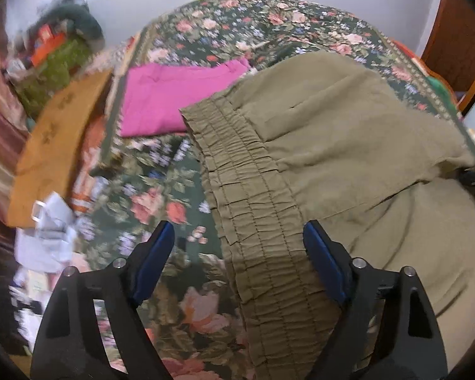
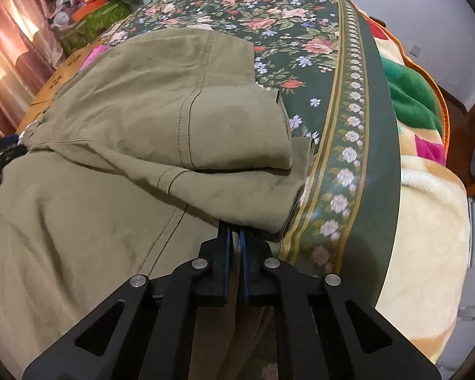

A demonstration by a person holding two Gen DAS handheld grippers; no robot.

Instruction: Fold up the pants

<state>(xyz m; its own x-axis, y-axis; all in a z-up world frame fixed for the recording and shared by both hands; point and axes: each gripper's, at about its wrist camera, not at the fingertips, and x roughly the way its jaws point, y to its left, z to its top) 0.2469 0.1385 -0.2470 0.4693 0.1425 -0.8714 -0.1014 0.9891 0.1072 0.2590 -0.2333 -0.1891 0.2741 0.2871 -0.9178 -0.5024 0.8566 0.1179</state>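
Olive-green pants (image 1: 348, 145) lie on a floral bedspread (image 1: 224, 28). In the left wrist view their gathered elastic waistband (image 1: 256, 221) runs between the fingers of my left gripper (image 1: 237, 237), which is open, with the band lying loose between its blue pads. In the right wrist view the pants (image 2: 117, 120) are folded over in layers. My right gripper (image 2: 234, 237) is shut on the near edge of a pant-leg layer (image 2: 237, 190), at the bed's bordered edge.
A folded magenta garment (image 1: 174, 98) lies on the bed beyond the waistband. A wooden board (image 1: 57, 145) and clutter stand to the left of the bed. A cream, green and pink blanket (image 2: 427, 209) lies at the bed's right.
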